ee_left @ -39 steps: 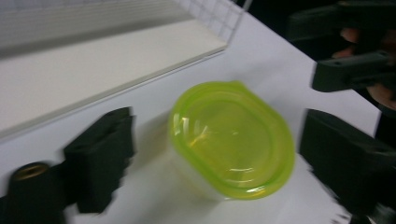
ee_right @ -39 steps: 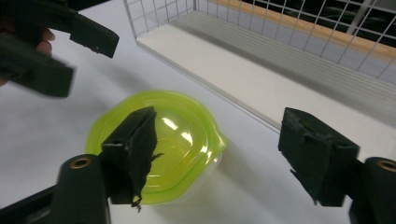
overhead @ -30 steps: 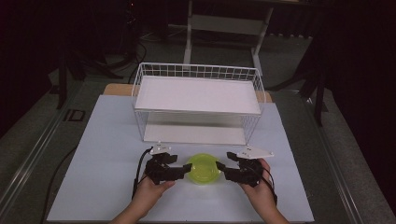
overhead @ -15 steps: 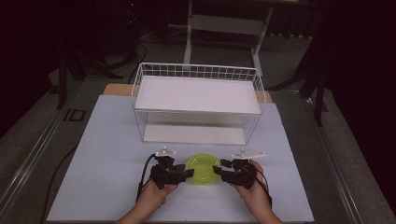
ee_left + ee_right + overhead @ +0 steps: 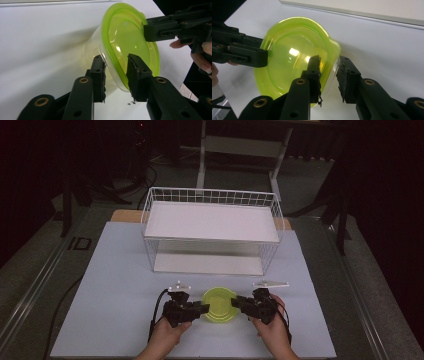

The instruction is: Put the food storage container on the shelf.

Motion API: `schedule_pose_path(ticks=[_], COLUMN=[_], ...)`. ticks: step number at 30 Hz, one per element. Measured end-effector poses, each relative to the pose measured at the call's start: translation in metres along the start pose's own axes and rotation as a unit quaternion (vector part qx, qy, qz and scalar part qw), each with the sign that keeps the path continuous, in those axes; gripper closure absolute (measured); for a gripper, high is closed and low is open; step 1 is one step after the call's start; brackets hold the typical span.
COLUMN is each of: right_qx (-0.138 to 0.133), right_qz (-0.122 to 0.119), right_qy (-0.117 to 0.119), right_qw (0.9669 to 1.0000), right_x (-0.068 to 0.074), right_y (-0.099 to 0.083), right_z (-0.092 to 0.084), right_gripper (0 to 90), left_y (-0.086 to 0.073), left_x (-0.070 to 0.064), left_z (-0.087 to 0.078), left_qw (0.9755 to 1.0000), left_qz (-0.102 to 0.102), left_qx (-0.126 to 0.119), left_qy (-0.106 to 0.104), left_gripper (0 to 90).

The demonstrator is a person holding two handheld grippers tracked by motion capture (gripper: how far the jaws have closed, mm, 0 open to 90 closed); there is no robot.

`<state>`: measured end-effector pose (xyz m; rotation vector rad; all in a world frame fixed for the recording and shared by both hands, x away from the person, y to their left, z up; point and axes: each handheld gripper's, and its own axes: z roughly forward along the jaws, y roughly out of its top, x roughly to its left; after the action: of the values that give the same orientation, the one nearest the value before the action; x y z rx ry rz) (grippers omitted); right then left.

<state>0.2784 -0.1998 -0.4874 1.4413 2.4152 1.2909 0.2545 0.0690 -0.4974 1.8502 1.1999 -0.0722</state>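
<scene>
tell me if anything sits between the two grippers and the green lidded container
Nothing visible does. The left gripper and right gripper each straddle the rim of the container; their jaws have just been closing on it.

Each black hand-held gripper (image 5: 202, 309) has brass-ringed pivots and a trailing cable.

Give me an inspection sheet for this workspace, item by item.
Surface: pale sheet covering the table, flat.
Job's things: lime-green bowl with a clear underside, near the front edge; white wire rack with two shelves behind it.
Clutter: nothing seen.
Grippers: left tongs straddle the bowl's rim, one jaw inside and one outside; right tongs straddle the opposite rim likewise. Both have just been closing; whether the pads already press the rim cannot be told.
Cables: black cable trailing from the left tongs toward the front.
Surroundings: dark room, grey floor, table legs and stands behind.
</scene>
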Motion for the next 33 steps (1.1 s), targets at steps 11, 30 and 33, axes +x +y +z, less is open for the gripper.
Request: schedule_pose_path(ticks=[11, 30, 33], right_qx=[-0.023, -0.097, -0.104], right_qz=[-0.032, -0.063, -0.068], right_qy=[-0.013, -0.002, -0.003], right_qw=[0.9991, 0.9933, 0.9922], right_x=[0.015, 0.041, 0.044], right_y=[-0.002, 0.047, 0.057], right_z=[-0.002, -0.051, -0.057], right_gripper=[79.5, 79.8, 79.9], left_y=[-0.006, 0.044, 0.053], left_x=[0.004, -0.022, -0.025], left_z=[-0.01, -0.058, -0.064], left_qw=[0.9999, 0.9975, 0.9971], left_qz=[-0.004, 0.016, 0.017], left_qx=[-0.005, -0.068, -0.073], left_qy=[0.008, -0.013, -0.013], left_gripper=[81.5, 81.8, 81.8])
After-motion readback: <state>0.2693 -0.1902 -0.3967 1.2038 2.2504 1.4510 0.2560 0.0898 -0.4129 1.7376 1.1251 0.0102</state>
